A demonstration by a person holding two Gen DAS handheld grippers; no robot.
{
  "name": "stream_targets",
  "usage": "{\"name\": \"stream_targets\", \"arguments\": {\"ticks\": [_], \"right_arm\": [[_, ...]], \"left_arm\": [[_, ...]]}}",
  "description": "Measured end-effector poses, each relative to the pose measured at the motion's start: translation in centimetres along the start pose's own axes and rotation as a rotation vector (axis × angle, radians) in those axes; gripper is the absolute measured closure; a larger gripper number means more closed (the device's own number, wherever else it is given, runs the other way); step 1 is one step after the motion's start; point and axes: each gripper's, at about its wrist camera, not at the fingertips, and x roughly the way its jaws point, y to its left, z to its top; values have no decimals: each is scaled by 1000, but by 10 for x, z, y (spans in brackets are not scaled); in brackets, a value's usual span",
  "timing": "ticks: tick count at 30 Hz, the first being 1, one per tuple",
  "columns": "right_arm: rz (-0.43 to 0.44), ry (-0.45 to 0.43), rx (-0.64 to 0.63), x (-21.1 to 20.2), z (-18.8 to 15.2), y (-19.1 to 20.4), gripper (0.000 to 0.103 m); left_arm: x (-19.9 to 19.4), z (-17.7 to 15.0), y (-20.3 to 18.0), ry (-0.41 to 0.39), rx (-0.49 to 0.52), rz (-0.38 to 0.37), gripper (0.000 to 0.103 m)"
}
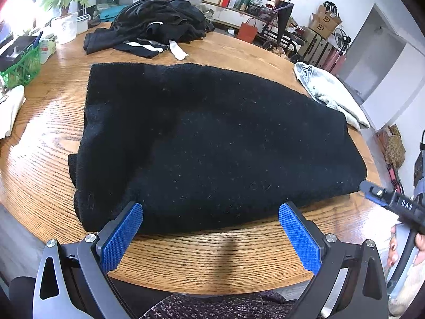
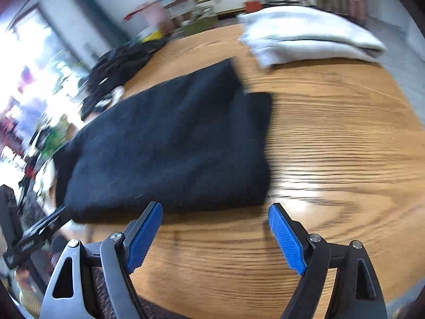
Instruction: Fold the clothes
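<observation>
The round wooden table [image 1: 239, 50] carries everything. The largest thing on it is the black knit garment [image 1: 207, 143], lying flat toward the near edge, already doubled over at least once: the right wrist view shows a second layer stepping out along its right side [image 2: 252, 143]. Behind it, toward the far edge, sits an unsorted heap of dark clothes [image 1: 159, 24]. At the right edge lies a pale folded garment [image 1: 332, 93], well apart from the heap.

Both tongs are spread wide and hold nothing. The left gripper [image 1: 211, 212] hangs just over the near hem of the black garment; the right gripper [image 2: 215, 212] is near its near right corner, and that view is blurred.

Judging by this, the black garment is somewhere mid-fold, or at a size someone might accept as done; the pictures do not settle which. If another fold is wanted, it calls for pinching the thick near hem at both corners through all layers, since the knit looks bulky and could slip apart.
</observation>
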Motion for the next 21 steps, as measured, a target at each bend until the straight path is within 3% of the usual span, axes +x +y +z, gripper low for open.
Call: {"name": "stream_targets", "arguments": {"ticks": [3,11,16,21], "right_arm": [[-16,-16,37,-7,0,-11,18],[199,122,-49,13,-13,27,18],[178,156,-96,31,-7,43,18],[127,144,-48,35,5,28,18]], "left_arm": [[1,0,-1,2,2,6,1],[2,-1,-2,10,9,15,1],[3,-3,-2,14,13,19,1],[4,-4,-2,20,14,20,1]]}}
